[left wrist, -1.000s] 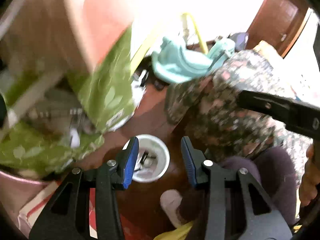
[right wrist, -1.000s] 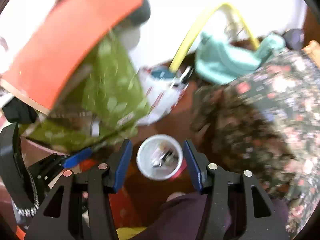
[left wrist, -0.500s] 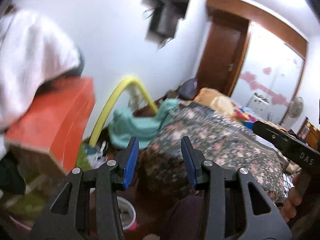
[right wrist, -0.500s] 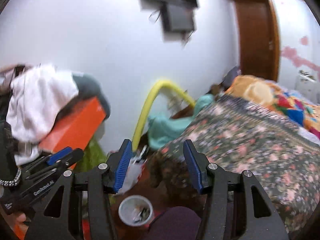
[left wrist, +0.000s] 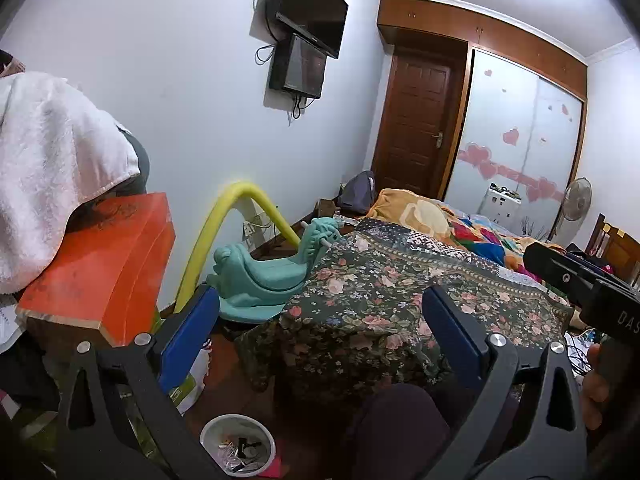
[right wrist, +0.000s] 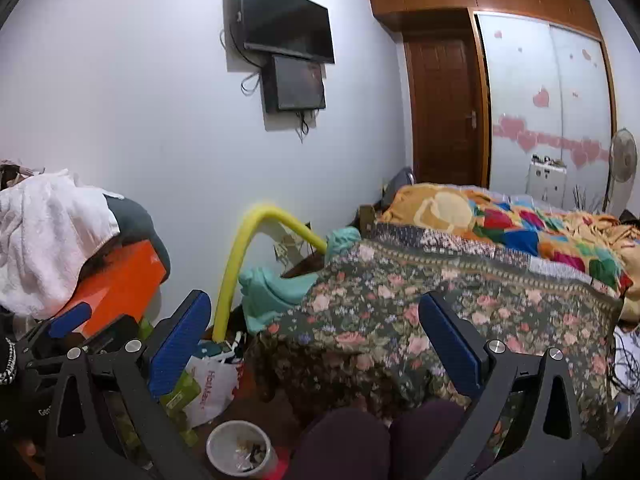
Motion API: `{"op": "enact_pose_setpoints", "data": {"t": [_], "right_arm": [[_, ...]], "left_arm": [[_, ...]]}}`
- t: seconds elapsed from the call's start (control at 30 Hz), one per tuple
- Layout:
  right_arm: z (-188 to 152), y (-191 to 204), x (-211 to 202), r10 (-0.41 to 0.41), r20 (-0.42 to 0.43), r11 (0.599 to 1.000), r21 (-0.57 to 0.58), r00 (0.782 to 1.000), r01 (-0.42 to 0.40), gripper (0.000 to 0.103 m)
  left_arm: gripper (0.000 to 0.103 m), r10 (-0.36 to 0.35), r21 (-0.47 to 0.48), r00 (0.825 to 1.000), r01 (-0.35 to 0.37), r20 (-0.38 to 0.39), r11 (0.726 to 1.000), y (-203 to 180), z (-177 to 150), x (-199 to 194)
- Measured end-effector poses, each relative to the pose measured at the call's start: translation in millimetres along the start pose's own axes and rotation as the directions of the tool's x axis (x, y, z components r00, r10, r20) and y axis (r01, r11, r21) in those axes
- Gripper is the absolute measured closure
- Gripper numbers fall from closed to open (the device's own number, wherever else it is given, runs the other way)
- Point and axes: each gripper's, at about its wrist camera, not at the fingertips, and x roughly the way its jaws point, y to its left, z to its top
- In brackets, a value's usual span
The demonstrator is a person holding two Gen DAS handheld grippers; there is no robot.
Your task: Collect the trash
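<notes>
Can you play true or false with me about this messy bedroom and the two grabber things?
1. The white cup on the floor has bits of trash in it. True.
2. The left hand-held gripper is squeezing the cup. False: its jaws are wide open and hold nothing.
3. The right hand-held gripper is open too. True.
4. The yellow foam tube lies flat on the bed. False: it arches up beside the wall.
5. The door stands wide open. False: it is closed.
</notes>
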Motion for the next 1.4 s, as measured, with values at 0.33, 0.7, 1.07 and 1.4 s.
{"op": "enact_pose_setpoints", "data": {"t": [0.33,0.7,1.07,1.4], "right_arm": [[-7.4,-6.1,-6.9,-0.006,-0.018,1.000,-0.004,1.000,0.006,0.000],[-8.3,-3.9,-5.7,0.009,-0.034,1.000,-0.018,0.999,-0.010,0.000],[-9.0,-3.2,-5.8,0.013,-0.034,1.000,-0.025,0.999,-0.013,0.000],[-8.7,-2.5,-5.7,0.013,-0.035,1.000,-0.026,0.999,-0.014,0.000]], "left_arm": [[0.001,0.000,0.009,1.000,0.000,-0.030,1.000,-3.0,-6.2,2.8],[0.001,0.016,0.036,0.999,-0.015,-0.031,0.999,-5.5,-7.4,0.6],[0.001,0.008,0.050,0.999,-0.006,-0.041,0.999,-9.4,-9.9,-1.5],[0.001,0.009,0.055,0.999,-0.007,-0.050,0.998,-10.0,-9.8,0.5]]}}
